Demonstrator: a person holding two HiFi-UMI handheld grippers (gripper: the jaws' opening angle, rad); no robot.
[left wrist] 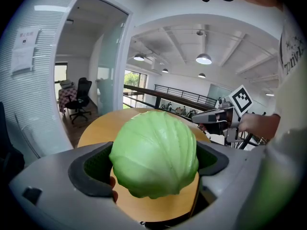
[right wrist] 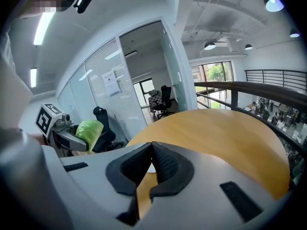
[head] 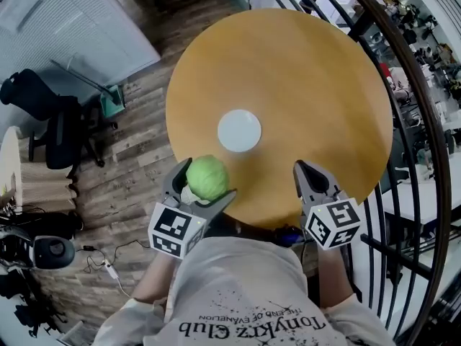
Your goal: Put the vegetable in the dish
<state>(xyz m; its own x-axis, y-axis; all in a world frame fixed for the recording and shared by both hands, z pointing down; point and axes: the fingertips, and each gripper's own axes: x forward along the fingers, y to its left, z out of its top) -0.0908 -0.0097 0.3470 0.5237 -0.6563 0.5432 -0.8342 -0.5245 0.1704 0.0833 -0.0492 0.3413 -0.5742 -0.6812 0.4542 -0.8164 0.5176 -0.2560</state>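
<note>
In the head view, your round table (head: 288,71) has a bare yellow-wood top with the white dish (head: 239,130) in its middle. Your left gripper (head: 208,180) is at the table's near left edge, and your right gripper (head: 302,170) is at its near right edge. A wood floor (head: 137,146) lies open to the left of the table, with a black chair (head: 57,121) farther out. A dark railing (head: 412,114) curves close round the table's right side.

In the left gripper view, the jaws are clamped on the green cabbage (left wrist: 154,159), with the table behind it.

In the right gripper view, the jaws are pressed together with nothing between them. The table stretches wide and bare beyond them.
</note>
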